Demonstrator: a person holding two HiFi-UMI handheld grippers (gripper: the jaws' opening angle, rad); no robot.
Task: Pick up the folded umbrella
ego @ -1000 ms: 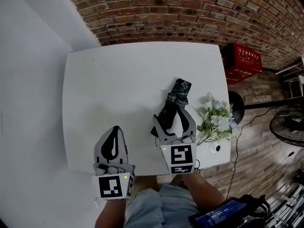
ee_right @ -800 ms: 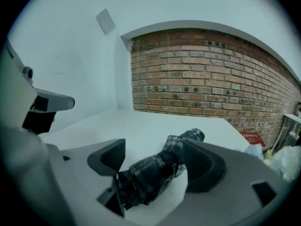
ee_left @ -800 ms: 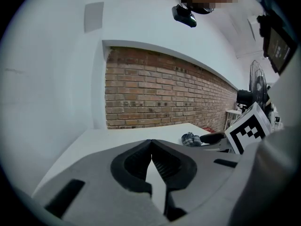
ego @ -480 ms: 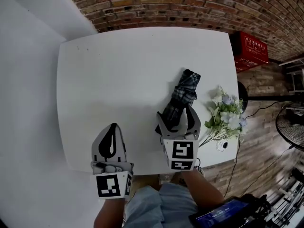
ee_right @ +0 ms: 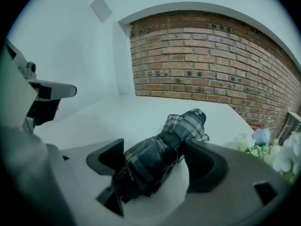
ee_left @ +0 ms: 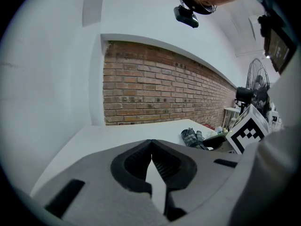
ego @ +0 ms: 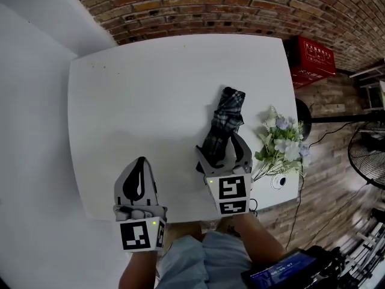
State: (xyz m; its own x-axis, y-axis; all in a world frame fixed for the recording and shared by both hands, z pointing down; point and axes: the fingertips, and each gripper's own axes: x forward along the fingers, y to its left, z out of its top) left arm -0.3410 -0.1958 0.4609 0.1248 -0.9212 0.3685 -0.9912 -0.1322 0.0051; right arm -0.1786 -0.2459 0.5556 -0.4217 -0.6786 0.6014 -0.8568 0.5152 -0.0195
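Observation:
The folded umbrella (ego: 227,118), dark plaid fabric, lies on the white table (ego: 150,89) right of centre, pointing away from me. My right gripper (ego: 220,147) is open, and its jaws straddle the umbrella's near end. In the right gripper view the umbrella (ee_right: 160,149) lies between the two wide-spread jaws, leaning toward the left one, with table showing beside the right one. My left gripper (ego: 142,161) hovers by the table's front left edge, shut and empty; its tips meet (ee_left: 151,142). From there the umbrella (ee_left: 192,136) shows far to the right.
A bunch of white and blue flowers (ego: 281,146) lies at the table's right edge, next to the umbrella, with a small white round object (ego: 277,183) close by. A red crate (ego: 314,62) and a fan (ego: 367,161) stand on the floor to the right. A brick wall runs behind.
My right gripper has sunk lower around the umbrella's near end. The left gripper has dropped slightly. The umbrella has not moved.

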